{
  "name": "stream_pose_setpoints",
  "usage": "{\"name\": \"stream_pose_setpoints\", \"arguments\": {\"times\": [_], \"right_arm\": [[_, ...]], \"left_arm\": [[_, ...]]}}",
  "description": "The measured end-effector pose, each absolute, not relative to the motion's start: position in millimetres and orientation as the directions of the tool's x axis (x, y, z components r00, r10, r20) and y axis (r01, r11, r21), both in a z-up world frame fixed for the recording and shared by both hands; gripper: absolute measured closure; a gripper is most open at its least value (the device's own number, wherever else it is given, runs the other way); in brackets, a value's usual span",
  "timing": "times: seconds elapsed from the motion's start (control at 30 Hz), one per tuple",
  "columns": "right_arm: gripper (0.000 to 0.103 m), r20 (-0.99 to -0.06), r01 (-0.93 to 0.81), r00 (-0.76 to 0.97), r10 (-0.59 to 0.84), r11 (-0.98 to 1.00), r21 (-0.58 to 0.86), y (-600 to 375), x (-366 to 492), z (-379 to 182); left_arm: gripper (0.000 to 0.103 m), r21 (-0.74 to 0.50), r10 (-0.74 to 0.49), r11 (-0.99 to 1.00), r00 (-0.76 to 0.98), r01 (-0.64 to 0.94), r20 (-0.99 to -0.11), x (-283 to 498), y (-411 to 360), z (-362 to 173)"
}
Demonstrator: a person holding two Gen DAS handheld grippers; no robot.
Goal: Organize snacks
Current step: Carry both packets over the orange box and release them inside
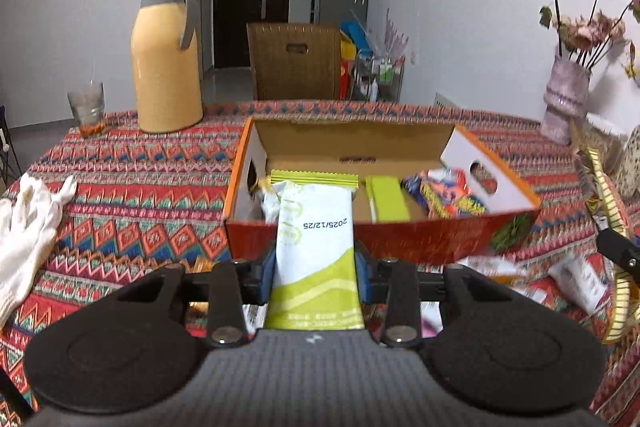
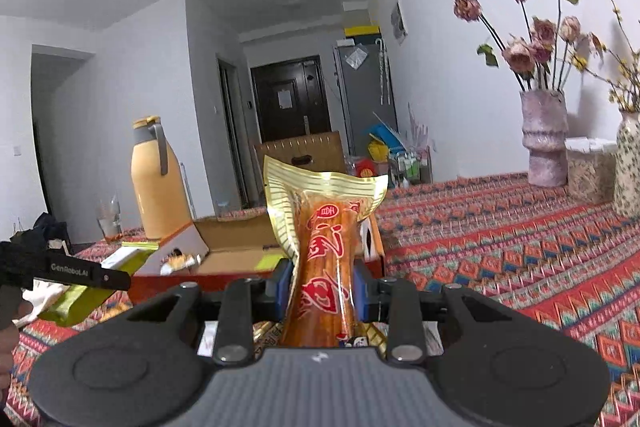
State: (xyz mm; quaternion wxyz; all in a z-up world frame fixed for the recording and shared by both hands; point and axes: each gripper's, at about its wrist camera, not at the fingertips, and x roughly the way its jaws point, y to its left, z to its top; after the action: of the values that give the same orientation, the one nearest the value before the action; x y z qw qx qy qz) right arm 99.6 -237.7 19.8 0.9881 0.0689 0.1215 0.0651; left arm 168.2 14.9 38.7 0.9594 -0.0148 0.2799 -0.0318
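My left gripper [image 1: 315,269] is shut on a white and green snack packet [image 1: 315,247], held above the table just in front of the open red cardboard box [image 1: 400,239]. Inside the box lie several snacks: green packets [image 1: 387,198] and a colourful wrapper [image 1: 440,193]. In the right wrist view my right gripper [image 2: 322,293] is shut on a long orange sausage pack with a gold edge [image 2: 326,239], raised to the right of the box [image 2: 224,251]. The left gripper [image 2: 86,277] with its green packet shows at the left edge there. The right gripper's gold pack [image 1: 612,227] shows at the left wrist view's right edge.
A yellow thermos jug [image 1: 166,67] and a glass [image 1: 87,109] stand at the back left of the patterned tablecloth [image 1: 132,187]. White gloves [image 1: 28,227] lie at the left. Vases with dried flowers [image 2: 544,139] stand at the back right. Loose packets [image 1: 576,279] lie near the box's right corner.
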Motion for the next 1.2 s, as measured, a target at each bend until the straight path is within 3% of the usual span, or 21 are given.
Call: {"name": "stream_pose_setpoints", "arguments": {"times": [0.57, 1.2], "right_arm": [[0.073, -0.185, -0.135, 0.97, 0.16, 0.981, 0.139, -216, 192, 54], [0.073, -0.293, -0.119, 0.944, 0.152, 0.985, 0.127, -197, 272, 23]], "left_arm": [[0.065, -0.094, -0.067, 0.995, 0.889, 0.028, -0.453, 221, -5, 73], [0.065, -0.135, -0.025, 0.99, 0.87, -0.048, -0.493, 290, 8, 44]]}}
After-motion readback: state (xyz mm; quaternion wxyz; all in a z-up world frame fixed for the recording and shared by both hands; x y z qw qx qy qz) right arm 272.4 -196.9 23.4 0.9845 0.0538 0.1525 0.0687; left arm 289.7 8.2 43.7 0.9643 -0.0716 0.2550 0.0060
